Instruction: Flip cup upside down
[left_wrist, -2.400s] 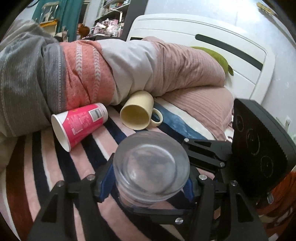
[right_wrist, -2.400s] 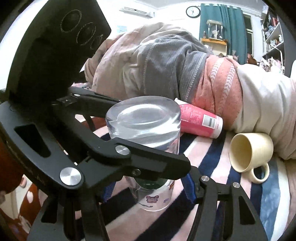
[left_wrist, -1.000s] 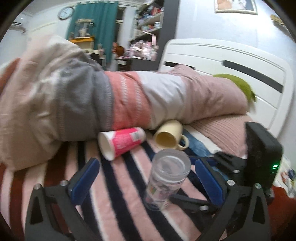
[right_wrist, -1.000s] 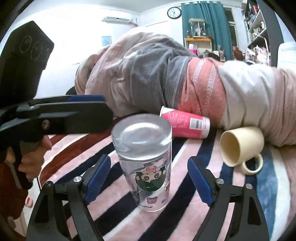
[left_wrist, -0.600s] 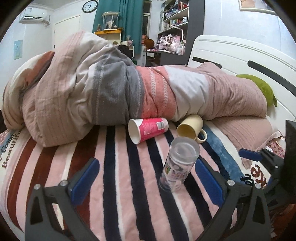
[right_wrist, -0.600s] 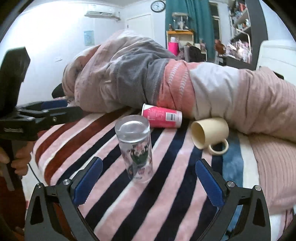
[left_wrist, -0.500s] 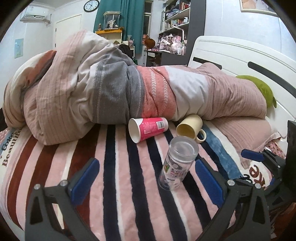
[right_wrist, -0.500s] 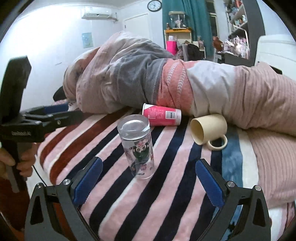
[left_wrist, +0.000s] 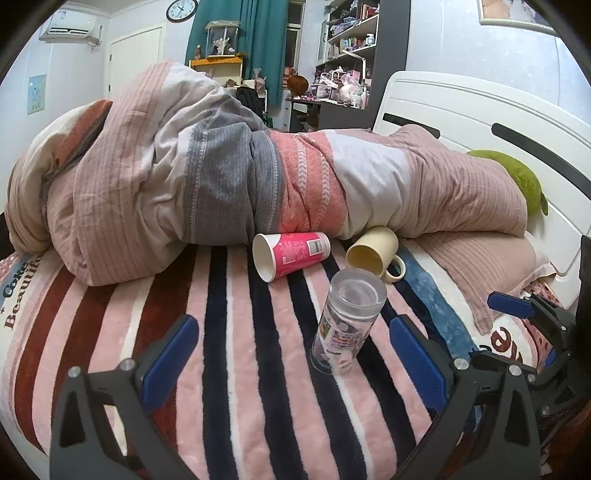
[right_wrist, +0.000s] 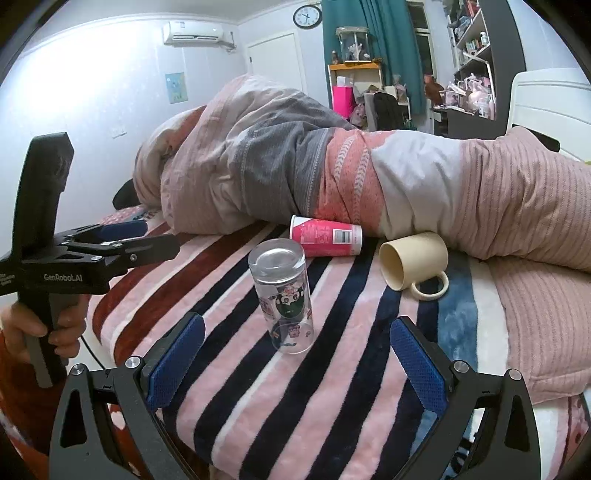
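A clear glass cup (left_wrist: 347, 325) with cartoon prints stands upside down on the striped blanket (left_wrist: 229, 350), leaning slightly; it also shows in the right wrist view (right_wrist: 282, 299). My left gripper (left_wrist: 293, 354) is open and empty, drawn back from the cup. My right gripper (right_wrist: 295, 362) is open and empty, also back from the cup. The left gripper shows in the right wrist view (right_wrist: 122, 236), held by a hand at the left. The right gripper's fingers (left_wrist: 513, 306) show at the right edge of the left wrist view.
A pink paper cup (left_wrist: 291, 254) lies on its side by the rolled duvet (left_wrist: 221, 184). A cream mug (left_wrist: 375, 253) lies on its side beside it. A pink pillow (left_wrist: 487, 258) and white headboard (left_wrist: 480, 114) are to the right.
Both grippers let go of the glass cup and pulled back from it. The cup now stands alone, upside down, on the blanket.
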